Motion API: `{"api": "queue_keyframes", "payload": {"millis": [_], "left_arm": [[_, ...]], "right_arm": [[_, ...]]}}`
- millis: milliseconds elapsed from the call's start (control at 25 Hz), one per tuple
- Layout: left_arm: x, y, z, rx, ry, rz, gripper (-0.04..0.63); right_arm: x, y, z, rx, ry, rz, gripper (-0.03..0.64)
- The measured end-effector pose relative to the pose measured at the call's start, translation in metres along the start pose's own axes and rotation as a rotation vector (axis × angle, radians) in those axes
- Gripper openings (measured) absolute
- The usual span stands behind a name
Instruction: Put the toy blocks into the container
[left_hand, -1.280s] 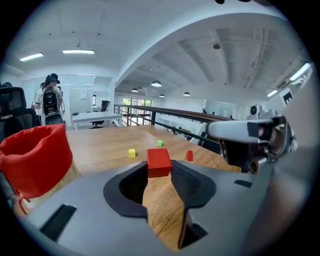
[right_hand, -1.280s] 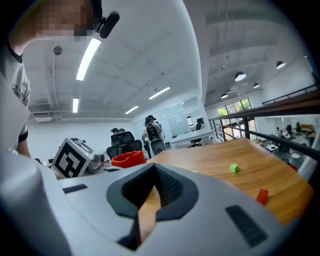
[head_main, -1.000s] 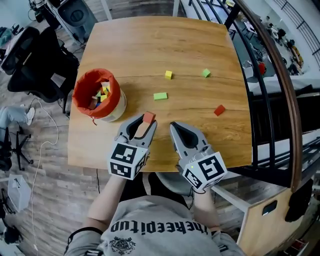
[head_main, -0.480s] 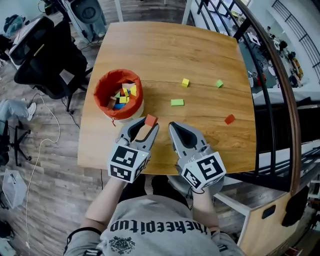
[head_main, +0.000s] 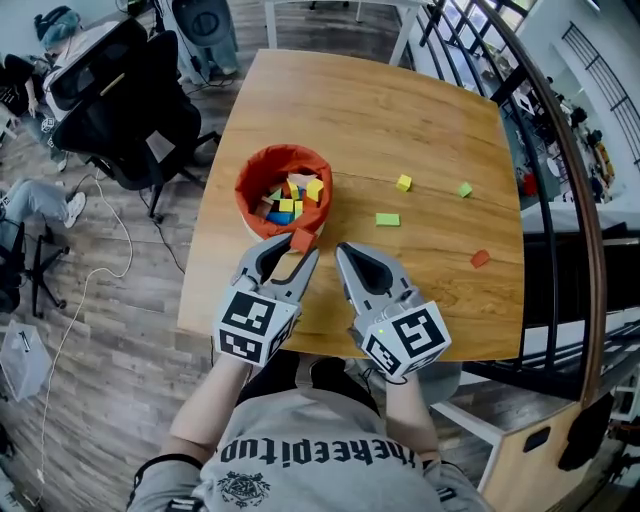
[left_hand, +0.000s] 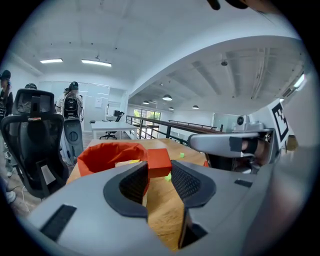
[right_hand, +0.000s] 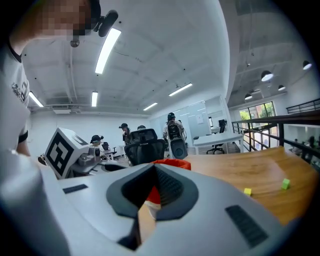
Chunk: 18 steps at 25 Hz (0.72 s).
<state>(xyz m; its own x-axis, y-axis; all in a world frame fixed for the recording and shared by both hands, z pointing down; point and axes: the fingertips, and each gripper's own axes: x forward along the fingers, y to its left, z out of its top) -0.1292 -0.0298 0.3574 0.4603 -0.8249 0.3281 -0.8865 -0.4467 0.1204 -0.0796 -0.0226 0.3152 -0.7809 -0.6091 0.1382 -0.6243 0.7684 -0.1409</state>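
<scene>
My left gripper (head_main: 297, 246) (left_hand: 159, 167) is shut on an orange-red block (head_main: 301, 240) (left_hand: 159, 161), held at its tips just in front of the near rim of the orange container (head_main: 285, 190) (left_hand: 111, 155). The container stands on the wooden table (head_main: 400, 110) and holds several coloured blocks. My right gripper (head_main: 343, 251) (right_hand: 153, 169) is shut with nothing in it, just right of the left one. On the table lie a yellow block (head_main: 403, 183) (right_hand: 247, 191), two green blocks (head_main: 387, 219) (head_main: 465, 189) and a red block (head_main: 480, 258).
Black office chairs (head_main: 120, 110) stand left of the table on the wood floor. A curved railing (head_main: 565, 150) runs along the right side. People stand in the distance (right_hand: 172, 127) in the right gripper view.
Both grippers have moved toward the container, the left one carrying the orange-red block; the container now lies right before the left tips. Jaws have not changed.
</scene>
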Motion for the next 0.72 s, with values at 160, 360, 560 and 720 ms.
{"api": "queue_keyframes", "payload": {"millis": [160, 360, 560, 720], "left_arm": [[-0.006, 0.015, 0.002, 0.002, -0.005, 0.001, 0.153], [-0.008, 0.030, 0.007, 0.005, -0.016, -0.015, 0.153], [-0.007, 0.042, 0.012, 0.011, -0.028, -0.038, 0.153], [-0.005, 0.052, 0.017, 0.026, -0.036, -0.043, 0.154]], "right_arm": [[0.013, 0.010, 0.004, -0.013, 0.000, 0.004, 0.011], [0.024, 0.017, 0.006, -0.023, 0.004, -0.017, 0.011], [0.032, 0.019, 0.006, -0.021, 0.006, -0.051, 0.011], [0.037, 0.019, 0.007, -0.021, 0.006, -0.073, 0.011]]}}
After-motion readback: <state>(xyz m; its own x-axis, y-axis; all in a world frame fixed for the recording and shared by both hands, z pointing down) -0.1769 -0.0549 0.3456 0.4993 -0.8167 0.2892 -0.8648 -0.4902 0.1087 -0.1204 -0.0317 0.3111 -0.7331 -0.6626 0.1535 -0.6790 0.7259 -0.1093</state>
